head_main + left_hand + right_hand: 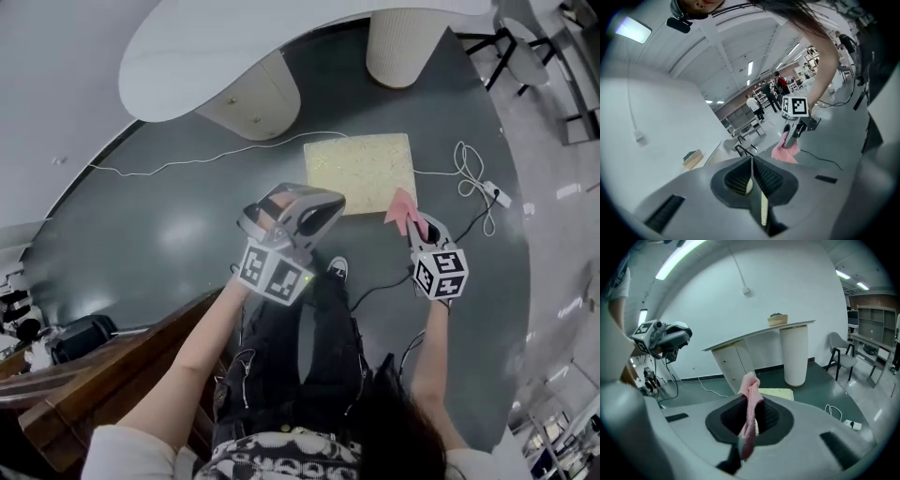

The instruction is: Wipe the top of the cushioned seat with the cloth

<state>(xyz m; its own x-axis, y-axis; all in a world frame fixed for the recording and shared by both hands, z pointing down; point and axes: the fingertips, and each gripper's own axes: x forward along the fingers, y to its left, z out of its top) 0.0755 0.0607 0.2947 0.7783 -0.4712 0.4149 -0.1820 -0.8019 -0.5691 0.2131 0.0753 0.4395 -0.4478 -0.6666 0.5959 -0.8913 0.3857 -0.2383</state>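
Observation:
The cushioned seat (361, 172) is a pale yellow square pad low on the dark floor, ahead of my feet; the right gripper view shows its top (777, 393) just beyond the jaws. My right gripper (410, 218) hovers over the seat's near right corner, shut on a pink cloth (401, 207). That cloth (750, 401) hangs bunched between the jaws of the right gripper (751, 417). My left gripper (321, 204) is held above the seat's near left edge. Its jaws (751, 172) are shut with nothing in them. From the left gripper view, the right gripper (793, 137) and its cloth (784, 153) appear ahead.
A curved white table (234, 56) stands beyond the seat on a ribbed round leg (405, 42) and a cabinet leg (251, 101). A white cable (187, 161) and a power strip (499, 197) lie on the floor. A wooden bench (103, 380) is at lower left.

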